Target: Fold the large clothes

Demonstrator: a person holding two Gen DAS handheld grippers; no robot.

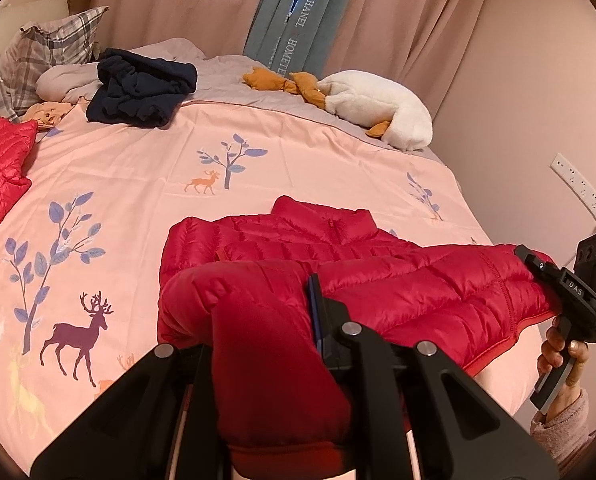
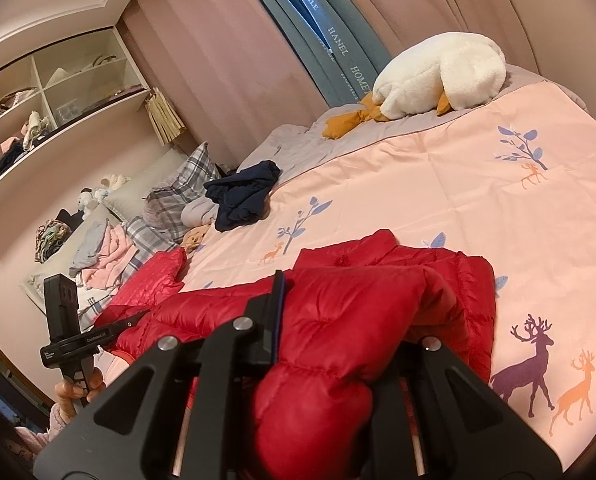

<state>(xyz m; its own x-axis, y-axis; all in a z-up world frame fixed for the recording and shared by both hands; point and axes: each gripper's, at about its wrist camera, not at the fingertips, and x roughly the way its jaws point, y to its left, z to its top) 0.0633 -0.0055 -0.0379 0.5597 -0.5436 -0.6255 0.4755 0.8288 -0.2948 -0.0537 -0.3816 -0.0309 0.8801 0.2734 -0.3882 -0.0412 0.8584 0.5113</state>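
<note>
Bunched red quilted puffer jacket (image 1: 337, 280) fills both tools' jaws, hem end lifted off the bed.

Left tool (image 1: 282, 340) and right tool (image 2: 337, 320) are each clamped on a hem corner, so my guess is they're carrying that edge up toward the collar at 12 o'clock. Rest of the jacket lies flat on the pink deer-print duvet (image 1: 138, 168). Crumpled navy garment (image 1: 142, 92) sits well apart at 11 o'clock, big white plush goose (image 1: 377, 108) at 1 o'clock.
</note>
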